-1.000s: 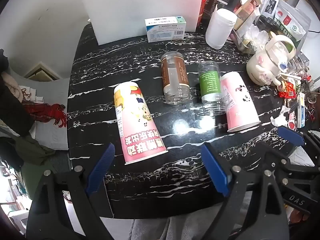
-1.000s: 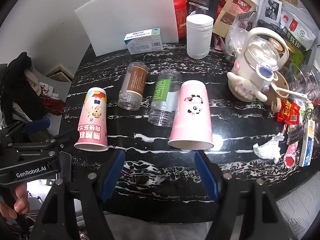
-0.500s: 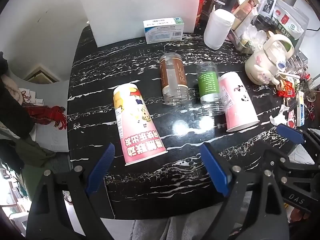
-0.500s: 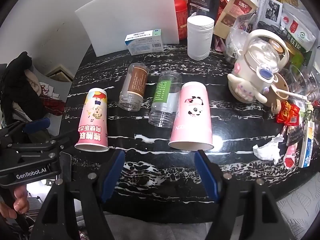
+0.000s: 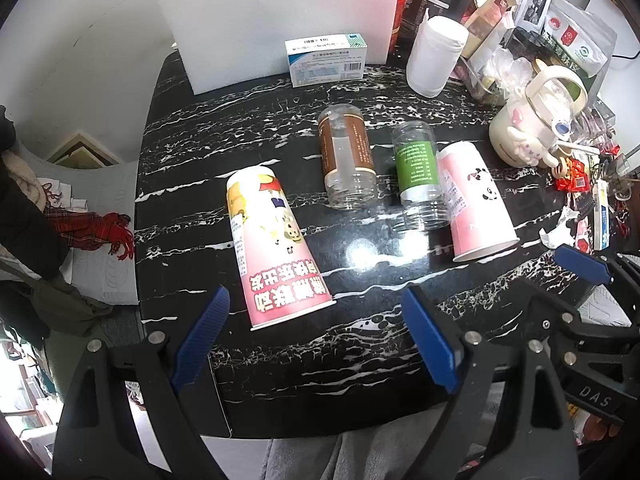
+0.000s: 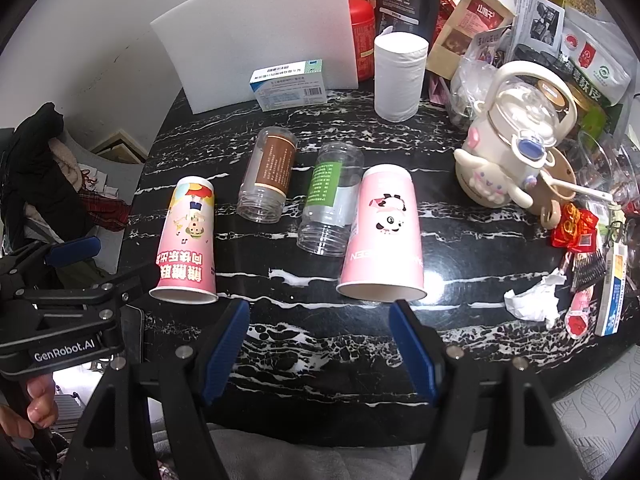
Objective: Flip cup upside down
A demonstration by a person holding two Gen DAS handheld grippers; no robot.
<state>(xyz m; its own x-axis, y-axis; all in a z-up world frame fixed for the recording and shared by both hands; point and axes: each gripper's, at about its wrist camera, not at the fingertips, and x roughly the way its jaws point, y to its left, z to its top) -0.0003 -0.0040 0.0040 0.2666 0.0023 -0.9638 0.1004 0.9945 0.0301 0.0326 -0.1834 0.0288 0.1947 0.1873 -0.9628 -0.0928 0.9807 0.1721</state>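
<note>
Two paper cups and two clear jars lie on their sides on the black marble table (image 5: 280,360), mouths toward me. A pink cartoon cup (image 5: 272,248) lies at the left, also in the right wrist view (image 6: 188,236). A brown-label jar (image 5: 346,162) (image 6: 268,174) and a green-label jar (image 5: 418,176) (image 6: 328,198) lie in the middle. A pink panda cup (image 5: 474,204) (image 6: 386,232) lies at the right, touching the green jar. My left gripper (image 5: 316,332) is open and empty just before the cartoon cup. My right gripper (image 6: 320,332) is open and empty before the panda cup.
A white foam board (image 6: 256,40), a medicine box (image 6: 288,88) and a white paper roll (image 6: 398,76) stand at the back. A cream kettle (image 6: 516,144), snack bags, wrappers and crumpled tissue (image 6: 532,296) crowd the right side. The table's front edge is near my grippers.
Both views have shifted only slightly; the objects on the table have not moved and both grippers stay open.
</note>
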